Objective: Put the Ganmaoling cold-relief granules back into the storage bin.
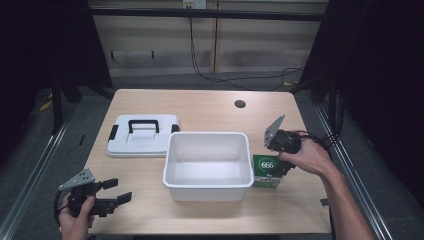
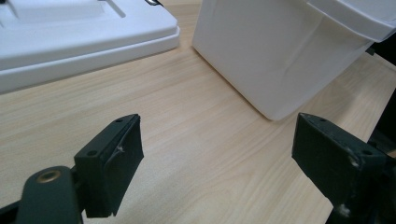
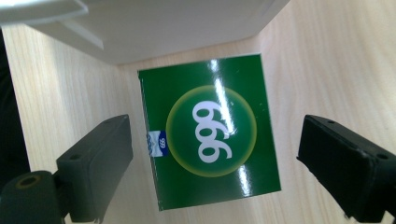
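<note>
A green box printed with "999" in a pale circle lies flat on the wooden table, right against the right side of an open white bin. My right gripper hovers just above it, open, its jaws standing either side of the green box without touching it. At the near left corner of the table my left gripper is open and holds nothing. In the left gripper view its jaws frame bare tabletop, with the bin ahead to the right.
A white lid with a black handle and black latches lies flat left of the bin, and the lid also shows ahead of the left jaws. A cable hole sits in the far right of the table. Cables trail behind the table.
</note>
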A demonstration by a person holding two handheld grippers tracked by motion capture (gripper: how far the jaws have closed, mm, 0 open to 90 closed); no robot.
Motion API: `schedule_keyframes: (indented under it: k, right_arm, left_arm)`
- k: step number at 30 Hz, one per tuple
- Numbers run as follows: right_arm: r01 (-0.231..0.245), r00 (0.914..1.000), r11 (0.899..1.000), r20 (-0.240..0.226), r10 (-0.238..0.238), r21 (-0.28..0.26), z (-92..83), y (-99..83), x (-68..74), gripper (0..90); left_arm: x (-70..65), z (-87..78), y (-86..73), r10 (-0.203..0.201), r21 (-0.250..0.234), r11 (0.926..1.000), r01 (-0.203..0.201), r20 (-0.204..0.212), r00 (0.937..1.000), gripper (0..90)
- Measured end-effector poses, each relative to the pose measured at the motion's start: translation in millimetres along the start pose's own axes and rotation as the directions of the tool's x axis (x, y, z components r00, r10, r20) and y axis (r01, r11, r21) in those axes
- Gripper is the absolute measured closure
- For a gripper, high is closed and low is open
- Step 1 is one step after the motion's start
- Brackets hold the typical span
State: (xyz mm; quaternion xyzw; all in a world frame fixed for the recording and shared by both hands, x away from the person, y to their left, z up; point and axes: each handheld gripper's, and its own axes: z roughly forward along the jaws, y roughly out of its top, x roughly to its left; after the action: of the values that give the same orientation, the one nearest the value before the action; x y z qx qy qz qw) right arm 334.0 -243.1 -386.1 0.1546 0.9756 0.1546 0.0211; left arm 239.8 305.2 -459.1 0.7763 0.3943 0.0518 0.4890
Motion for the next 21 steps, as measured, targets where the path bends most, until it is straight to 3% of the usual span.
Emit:
schedule_keyframes:
  k: [4,7,14,21]
  right_arm:
    - [0.021,0.9997,0.999,-0.015,-0.021,0.033,5.3,0.8,-1.4,9.3]
    - [0.066,0.9974,0.996,-0.032,-0.064,0.062,11.2,2.0,-2.0,9.3]
    - [0.084,0.9961,0.990,-0.036,-0.080,0.112,20.3,6.1,-2.6,9.3]
    - [0.117,0.9926,0.974,-0.053,-0.109,0.192,33.0,6.9,-2.6,9.4]
  left_arm:
    - [0.2,0.5,0.1,0.002,0.005,1.0000,-0.002,0.004,1.0000,16.3]
    - [-0.1,1.4,-0.2,0.003,0.011,0.9999,-0.003,0.003,1.0000,16.3]
    - [-0.1,1.3,-0.2,-0.001,0.008,1.0000,0.001,0.004,1.0000,16.3]
    - [0.0,1.3,-0.1,0.002,0.010,0.9999,-0.002,0.008,1.0000,16.3]
